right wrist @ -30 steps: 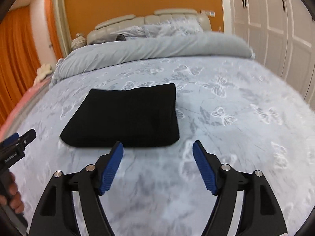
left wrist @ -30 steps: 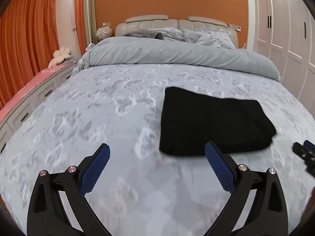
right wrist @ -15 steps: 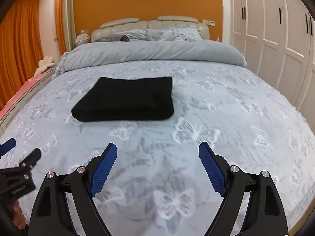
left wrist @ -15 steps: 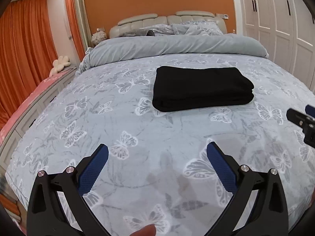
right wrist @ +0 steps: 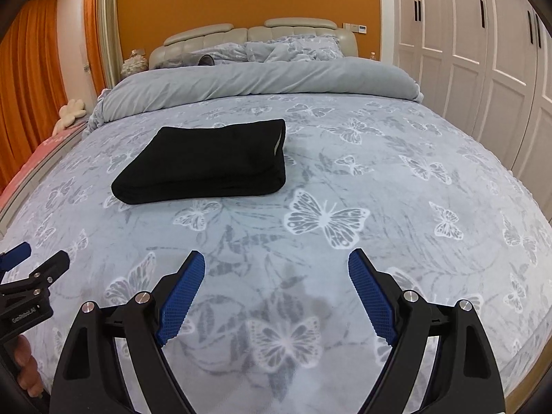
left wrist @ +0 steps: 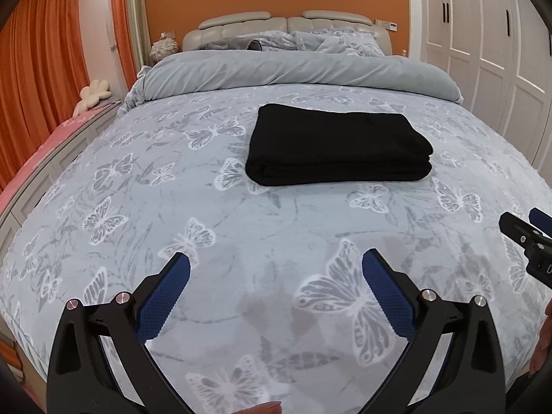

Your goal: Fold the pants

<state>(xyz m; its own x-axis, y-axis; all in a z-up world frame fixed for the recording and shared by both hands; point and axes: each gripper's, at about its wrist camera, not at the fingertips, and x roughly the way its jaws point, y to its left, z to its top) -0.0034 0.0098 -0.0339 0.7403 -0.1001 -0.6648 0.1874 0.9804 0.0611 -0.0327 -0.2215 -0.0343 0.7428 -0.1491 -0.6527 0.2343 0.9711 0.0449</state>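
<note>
While the black pants point(left wrist: 339, 146), folded into a thick rectangular bundle, lie on the pale grey butterfly-print bedspread point(left wrist: 241, 227) toward the far middle of the bed, both black hand-held grippers hover over the near end, well apart from them. Blue-padded jaws on the left gripper point(left wrist: 276, 269) stand wide with only bedspread between them. Jaws on the right gripper point(right wrist: 276, 265) have just been opening and stand equally wide, nothing held. A rolled grey duvet point(right wrist: 255, 82) lies across the far end.

Open butterfly-print bedspread point(left wrist: 241, 227) is lying clear ahead; only the folded black pants point(left wrist: 338, 145) and rolled grey duvet point(left wrist: 293, 72) are blocking beyond.
</note>
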